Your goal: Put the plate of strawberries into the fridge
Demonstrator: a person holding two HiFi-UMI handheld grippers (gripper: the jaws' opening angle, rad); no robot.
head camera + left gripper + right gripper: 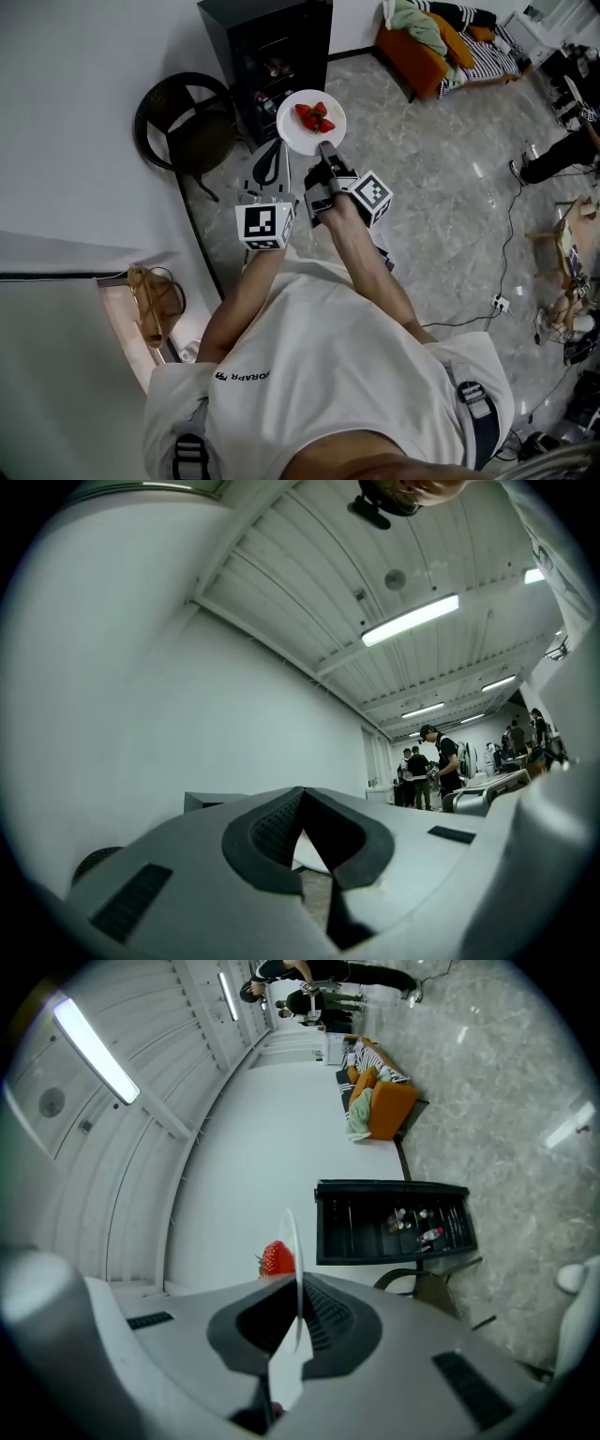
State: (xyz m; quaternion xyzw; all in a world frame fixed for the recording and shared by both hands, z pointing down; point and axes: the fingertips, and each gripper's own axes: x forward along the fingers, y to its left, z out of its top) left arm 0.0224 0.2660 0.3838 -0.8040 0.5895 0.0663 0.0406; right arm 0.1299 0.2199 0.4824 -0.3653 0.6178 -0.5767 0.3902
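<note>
Closest to the person, the left hand-held gripper (274,150) is pinched shut on nothing, just riding alongside. The right hand-held gripper (325,148) is clamped narrow on the near rim of the plate (292,137), which hangs in the air with the strawberries (315,116) on top. Past it there's a chair (183,122), then the open black fridge (272,47) with bottles inside. My take: an edge grip like that wants the plate kept dead level and slid in slowly onto a free shelf, or the berries roll.
</note>
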